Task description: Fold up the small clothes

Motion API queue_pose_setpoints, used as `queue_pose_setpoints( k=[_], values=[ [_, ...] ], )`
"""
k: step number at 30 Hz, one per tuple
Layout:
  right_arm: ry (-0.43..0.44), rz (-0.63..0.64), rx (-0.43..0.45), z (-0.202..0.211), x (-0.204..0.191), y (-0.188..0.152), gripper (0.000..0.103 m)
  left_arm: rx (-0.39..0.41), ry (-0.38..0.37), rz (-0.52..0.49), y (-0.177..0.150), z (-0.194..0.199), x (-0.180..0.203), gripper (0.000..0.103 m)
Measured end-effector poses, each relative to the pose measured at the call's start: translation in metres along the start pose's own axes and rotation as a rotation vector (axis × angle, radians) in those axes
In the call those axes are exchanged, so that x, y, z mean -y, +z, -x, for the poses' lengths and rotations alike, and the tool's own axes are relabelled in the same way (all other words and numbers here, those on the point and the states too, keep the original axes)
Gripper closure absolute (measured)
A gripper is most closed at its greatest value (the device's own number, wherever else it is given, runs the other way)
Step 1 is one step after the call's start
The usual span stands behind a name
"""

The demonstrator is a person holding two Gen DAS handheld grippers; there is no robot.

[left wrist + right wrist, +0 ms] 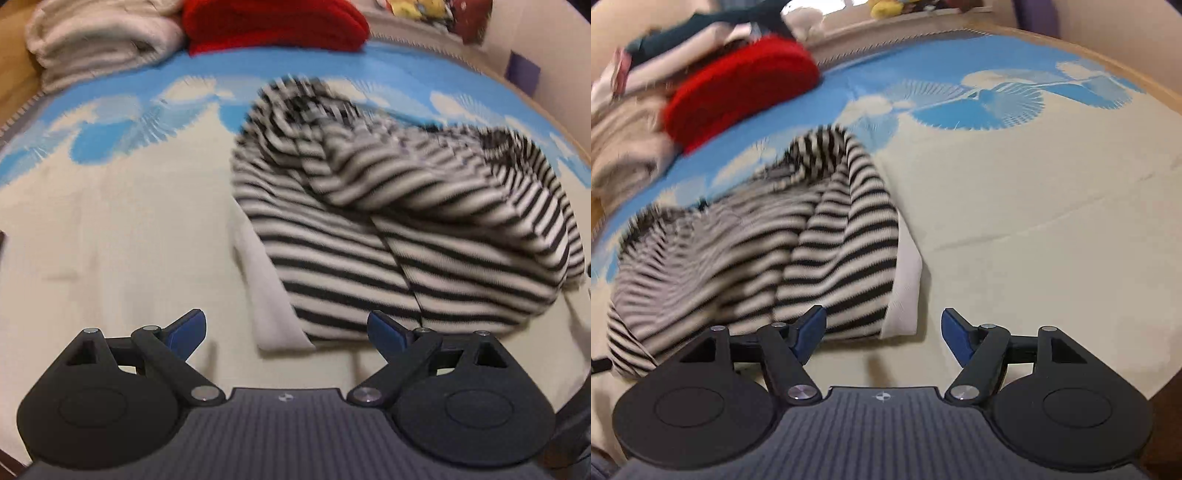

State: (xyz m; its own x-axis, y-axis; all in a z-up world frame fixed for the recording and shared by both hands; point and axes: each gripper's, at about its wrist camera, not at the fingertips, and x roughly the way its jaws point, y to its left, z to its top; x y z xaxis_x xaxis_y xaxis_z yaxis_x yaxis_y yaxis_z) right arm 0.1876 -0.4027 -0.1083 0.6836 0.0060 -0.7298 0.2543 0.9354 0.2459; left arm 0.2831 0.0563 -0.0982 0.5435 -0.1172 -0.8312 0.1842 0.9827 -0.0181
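The striped top lies on the bedspread, sides folded inward over a white layer, apparently mid-fold. Beyond it sit a folded red garment and a cream one. The left gripper and right gripper hover spread wide at its near edge, holding nothing.

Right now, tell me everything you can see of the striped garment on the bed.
The striped garment is a soft black-and-white knit lying on the cream and blue bedspread. It is folded over itself, both sleeves crossing its body, with a plain white inner layer showing along one edge. Its far end is bunched and blurred. Nothing grips it: the left gripper and right gripper stand open at its near edge, with no cloth between the fingers.
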Motion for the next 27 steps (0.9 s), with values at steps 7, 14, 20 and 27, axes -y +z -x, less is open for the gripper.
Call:
queue_pose_setpoints(
  k=[7, 14, 20, 27],
  values=[
    [-0.049, 0.074, -0.034, -0.027, -0.01, 0.003, 0.039, 0.035, 0.024, -0.028, -0.002, -0.01, 0.012, 0.021],
    [0.005, 0.184, 0.072, -0.01, -0.024, 0.007, 0.098, 0.154, 0.002, -0.023, 0.002, 0.01, 0.005, 0.089],
    [-0.067, 0.062, 0.184, 0.005, 0.005, 0.02, 0.101, 0.186, 0.03, -0.021, 0.001, 0.023, -0.012, 0.094],
    [-0.186, 0.059, 0.23, 0.001, 0.0, 0.026, 0.101, 0.225, 0.165, 0.065, 0.006, 0.032, -0.054, 0.103]
  ],
)
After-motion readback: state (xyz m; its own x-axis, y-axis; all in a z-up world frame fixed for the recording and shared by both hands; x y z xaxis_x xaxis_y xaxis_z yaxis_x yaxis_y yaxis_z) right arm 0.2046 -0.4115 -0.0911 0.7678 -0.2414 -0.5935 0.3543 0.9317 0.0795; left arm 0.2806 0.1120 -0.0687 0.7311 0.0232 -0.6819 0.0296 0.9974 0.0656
